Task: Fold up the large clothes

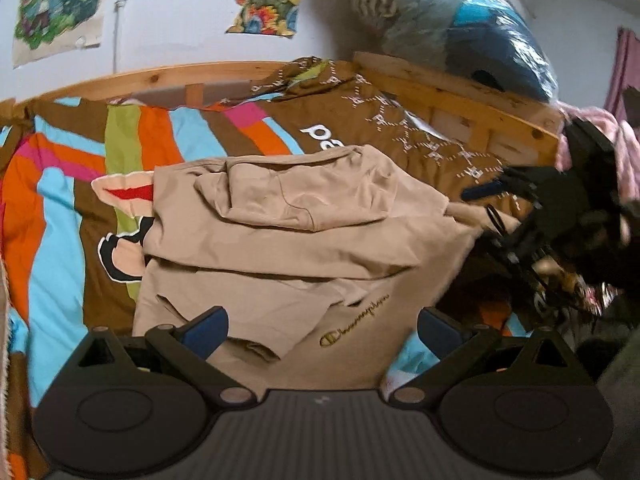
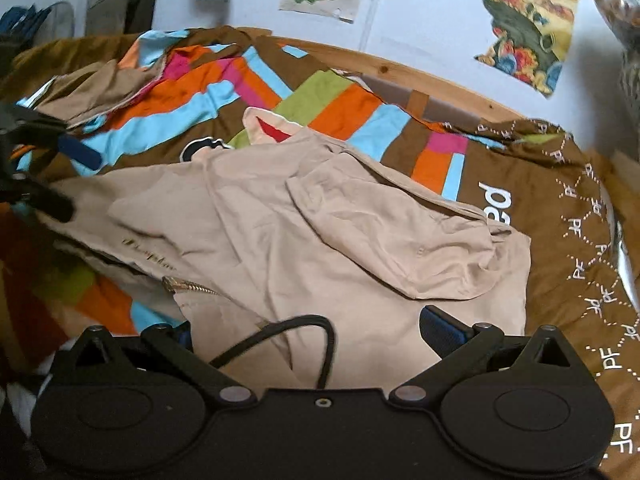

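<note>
A striped duvet (image 1: 60,208) in brown, orange and sky blue covers the bed, framed by a pine bed rail (image 1: 168,74) below wall posters (image 2: 524,28). On it lies my beige Champion hoodie (image 1: 288,248), partly folded, hood turned down over the back. I hold the left tongs (image 1: 322,330) low and level over the hem, blue pads spread wide, gripping nothing. The right tongs (image 2: 308,330) hover above the hoodie's near edge, equally wide and empty, a black cable (image 2: 316,344) looping between them.
</note>
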